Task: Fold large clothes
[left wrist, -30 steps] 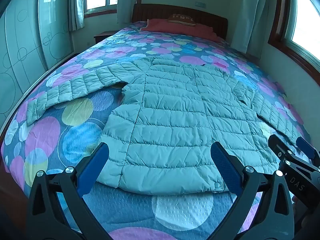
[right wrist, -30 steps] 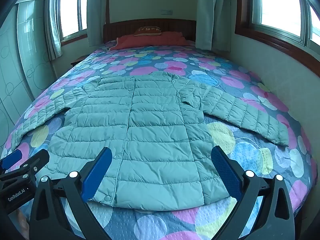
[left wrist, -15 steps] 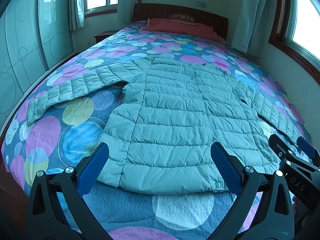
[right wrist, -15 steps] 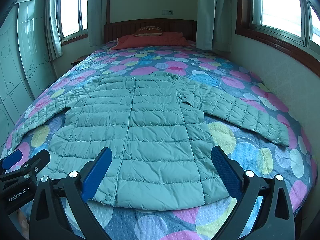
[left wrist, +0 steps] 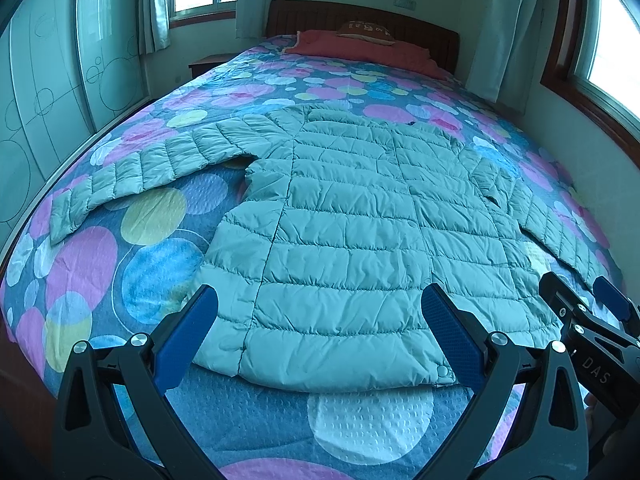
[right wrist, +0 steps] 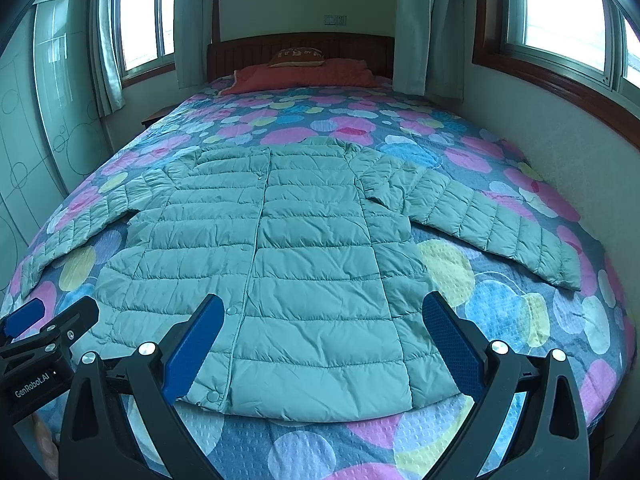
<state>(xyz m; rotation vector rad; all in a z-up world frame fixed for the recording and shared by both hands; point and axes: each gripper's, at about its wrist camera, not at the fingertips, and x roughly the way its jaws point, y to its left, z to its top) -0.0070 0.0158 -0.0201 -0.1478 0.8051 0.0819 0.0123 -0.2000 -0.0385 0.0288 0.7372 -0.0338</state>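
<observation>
A light green quilted puffer jacket [left wrist: 360, 232] lies flat and face up on the bed, both sleeves spread out, hem toward me. It also shows in the right wrist view [right wrist: 288, 264]. My left gripper [left wrist: 320, 332] is open and empty, hovering above the hem. My right gripper [right wrist: 320, 336] is open and empty, also above the hem. Each gripper shows at the edge of the other's view: the right one [left wrist: 584, 308], the left one [right wrist: 48, 320].
The bed has a blue bedspread [left wrist: 132, 248] with large coloured circles. A red pillow [right wrist: 304, 74] and wooden headboard [right wrist: 300, 44] are at the far end. A wardrobe [left wrist: 44, 80] stands left, a wall with windows [right wrist: 560, 128] right.
</observation>
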